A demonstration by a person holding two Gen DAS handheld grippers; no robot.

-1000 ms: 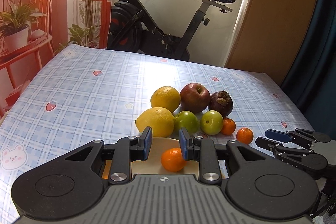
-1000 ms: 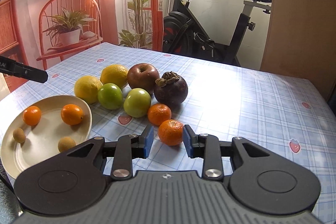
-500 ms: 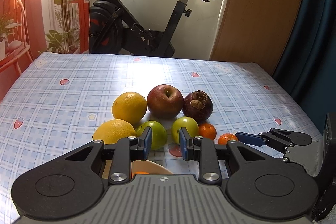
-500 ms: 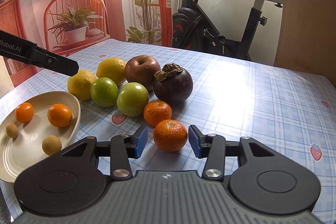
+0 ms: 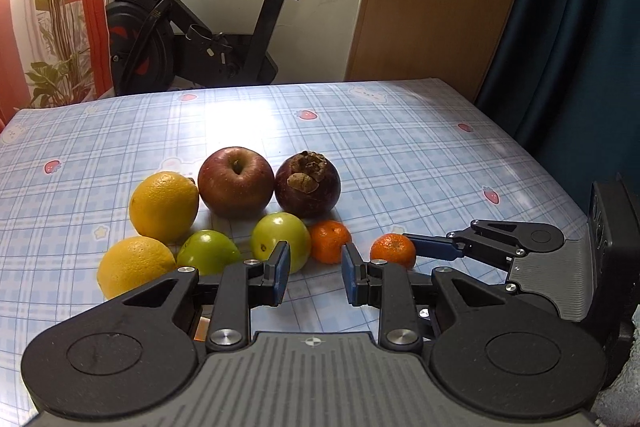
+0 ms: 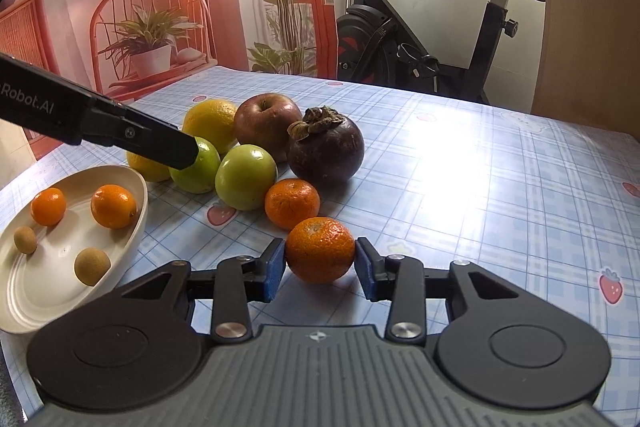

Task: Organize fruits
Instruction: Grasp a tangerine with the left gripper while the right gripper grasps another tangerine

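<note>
the blue checked tablecloth (image 6: 500,187) carries a cream oval plate (image 6: 136,223) holding two oranges. the left gripper (image 5: 313,277) hovers empty, jaws narrowly apart. the right gripper (image 6: 320,269) has its blue pads touching both sides of the small orange tangerine (image 6: 320,249), resting on the cloth.

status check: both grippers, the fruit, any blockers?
Right gripper pads against near tangerine, on table. Left gripper open, empty, above fruit pile. Plate holds four small fruits. Path to plate looks clear.
</note>
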